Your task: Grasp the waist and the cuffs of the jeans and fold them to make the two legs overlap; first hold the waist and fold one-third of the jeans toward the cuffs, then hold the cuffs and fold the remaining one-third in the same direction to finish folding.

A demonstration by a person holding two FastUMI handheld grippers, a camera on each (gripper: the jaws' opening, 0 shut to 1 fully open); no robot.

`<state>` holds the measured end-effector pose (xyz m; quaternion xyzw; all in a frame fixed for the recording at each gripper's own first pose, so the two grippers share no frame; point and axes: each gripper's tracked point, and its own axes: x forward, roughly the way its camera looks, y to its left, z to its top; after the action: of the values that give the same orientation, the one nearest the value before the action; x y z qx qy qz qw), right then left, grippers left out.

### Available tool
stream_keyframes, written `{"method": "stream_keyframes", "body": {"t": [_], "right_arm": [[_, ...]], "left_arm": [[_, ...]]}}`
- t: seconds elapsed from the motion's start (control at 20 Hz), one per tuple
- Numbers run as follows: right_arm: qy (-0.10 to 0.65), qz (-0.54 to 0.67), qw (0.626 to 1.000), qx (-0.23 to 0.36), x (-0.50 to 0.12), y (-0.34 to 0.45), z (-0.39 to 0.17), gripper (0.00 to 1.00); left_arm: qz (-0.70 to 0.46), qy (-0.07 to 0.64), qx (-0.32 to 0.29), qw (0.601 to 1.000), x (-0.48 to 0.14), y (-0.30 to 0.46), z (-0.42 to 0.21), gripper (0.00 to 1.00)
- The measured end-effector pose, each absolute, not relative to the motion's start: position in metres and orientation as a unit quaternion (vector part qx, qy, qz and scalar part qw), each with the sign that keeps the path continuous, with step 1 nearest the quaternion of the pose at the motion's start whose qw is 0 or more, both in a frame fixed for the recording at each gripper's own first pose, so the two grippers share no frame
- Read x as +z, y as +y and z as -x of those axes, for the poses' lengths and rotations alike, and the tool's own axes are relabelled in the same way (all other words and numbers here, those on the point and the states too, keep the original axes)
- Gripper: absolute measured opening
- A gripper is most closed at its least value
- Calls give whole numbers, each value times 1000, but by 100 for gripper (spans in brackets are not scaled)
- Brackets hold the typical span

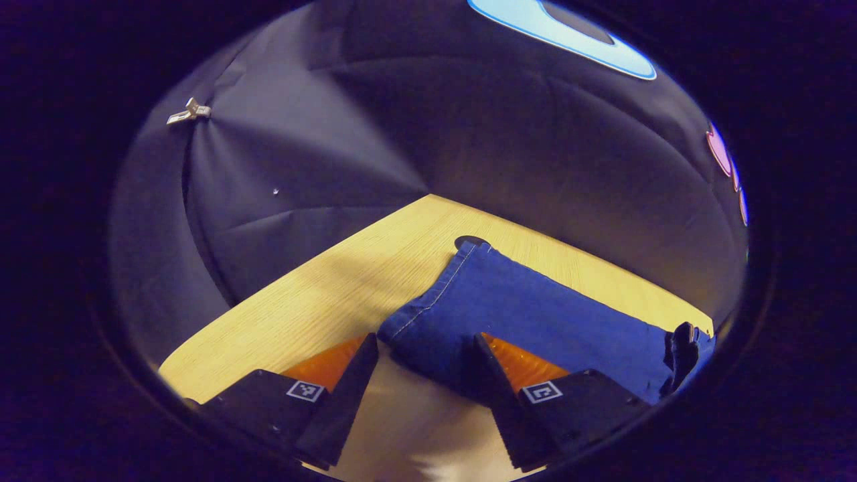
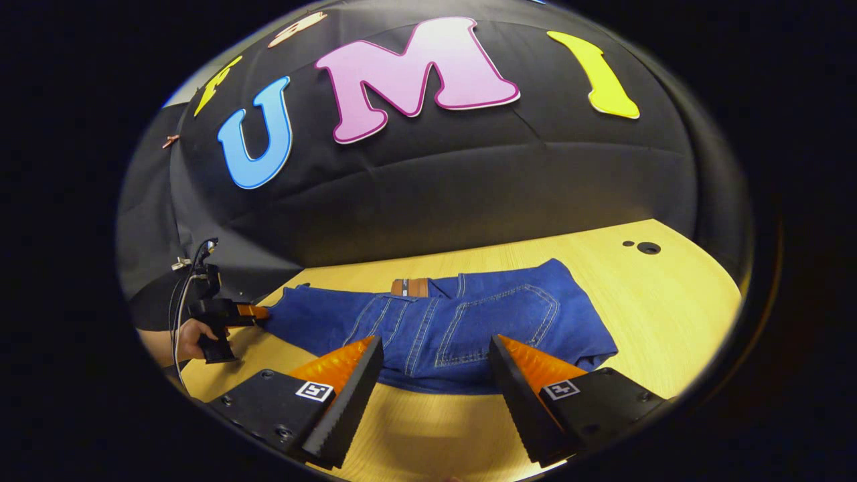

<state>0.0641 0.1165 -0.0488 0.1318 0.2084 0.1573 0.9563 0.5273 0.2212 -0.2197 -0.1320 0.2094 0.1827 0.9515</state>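
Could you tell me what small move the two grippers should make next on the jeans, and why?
Probably ease both forward and close. The jeans lie flat on the table, legs seemingly already overlapped. The right gripper hovers open at the waist end; the left gripper is open at the cuff end. Neither holds cloth yet, so gripping comes first.

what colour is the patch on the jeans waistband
Brown, on the blue jeans at the waistband patch; it shows best in the right gripper view.

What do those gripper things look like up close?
Each gripper, left and right, has two wedge-shaped fingers with ridged inner edges. A small square black-and-white marker sits on each finger's blocky base. In the right gripper view, cables loop off the left gripper's boxy black body.
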Motion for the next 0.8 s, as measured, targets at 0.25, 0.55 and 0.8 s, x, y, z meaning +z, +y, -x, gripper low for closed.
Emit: {"method": "stream_keyframes", "body": {"t": [0.25,0.55,0.8], "right_arm": [[229,-139,949,167,-58,119,-56,97],[241,-143,947,156,-64,109,-54,97],[227,-135,954,143,-55,95,-58,97]], "left_arm": [[184,212,138,950,-219,195,-534,56],[218,188,116,951,-218,190,-543,12],[242,151,110,952,-189,183,-544,6]]}}
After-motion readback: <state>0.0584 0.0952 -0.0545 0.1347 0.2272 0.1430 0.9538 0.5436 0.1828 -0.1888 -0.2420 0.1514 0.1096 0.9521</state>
